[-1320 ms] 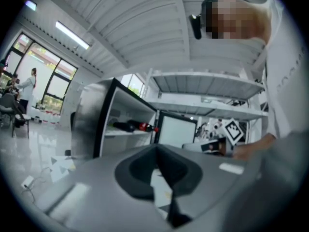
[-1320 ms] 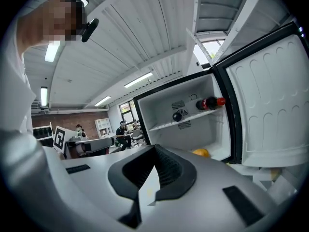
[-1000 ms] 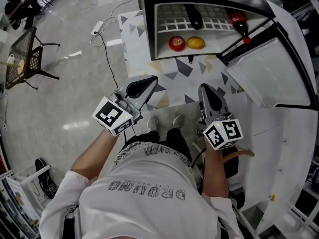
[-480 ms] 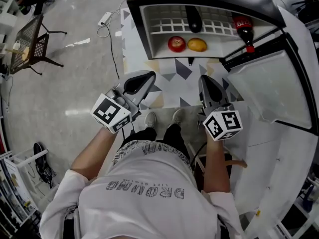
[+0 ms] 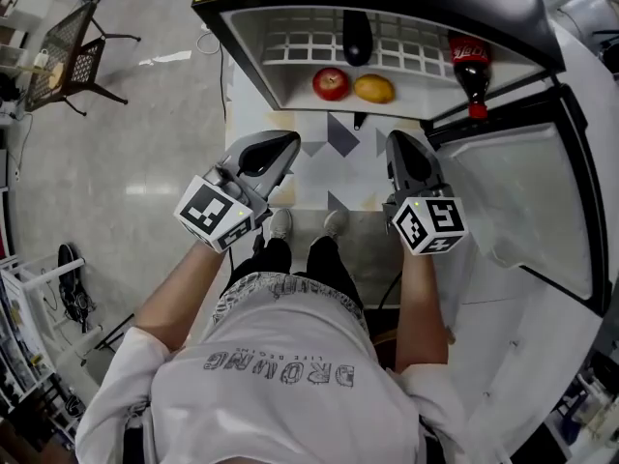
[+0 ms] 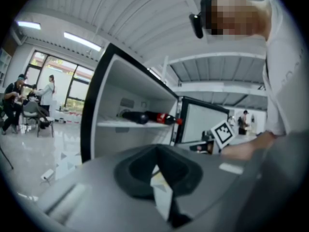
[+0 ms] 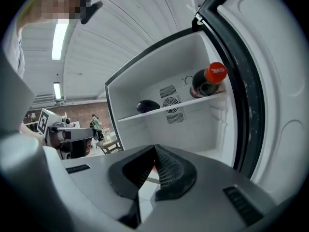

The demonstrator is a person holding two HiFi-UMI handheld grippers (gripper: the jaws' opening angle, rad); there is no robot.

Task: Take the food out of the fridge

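Observation:
The open fridge (image 5: 242, 27) stands ahead of me. On its floor lie a red apple (image 5: 331, 83) and a yellow-orange fruit (image 5: 373, 88). The wire shelf above carries a dark oblong item (image 5: 356, 37) and a cola bottle (image 5: 469, 66) with a red cap. My left gripper (image 5: 288, 143) and right gripper (image 5: 398, 139) point at the fridge side by side, short of its opening, both shut and empty. The left gripper view has the shut jaws (image 6: 157, 151) below the shelf with the bottle (image 6: 161, 118). From the right gripper (image 7: 155, 150) I see the bottle's cap (image 7: 212, 79) and the dark item (image 7: 147, 105).
The fridge door (image 5: 522, 191) hangs open on the right, close beside my right gripper. A patterned floor mat (image 5: 338, 143) lies before the fridge. A mesh chair (image 5: 68, 66) and cables are far left. People stand in the background (image 6: 46, 93).
Both grippers have moved forward toward the fridge and a little lower, still shut. The fridge opening now sits closer and larger in the head view.

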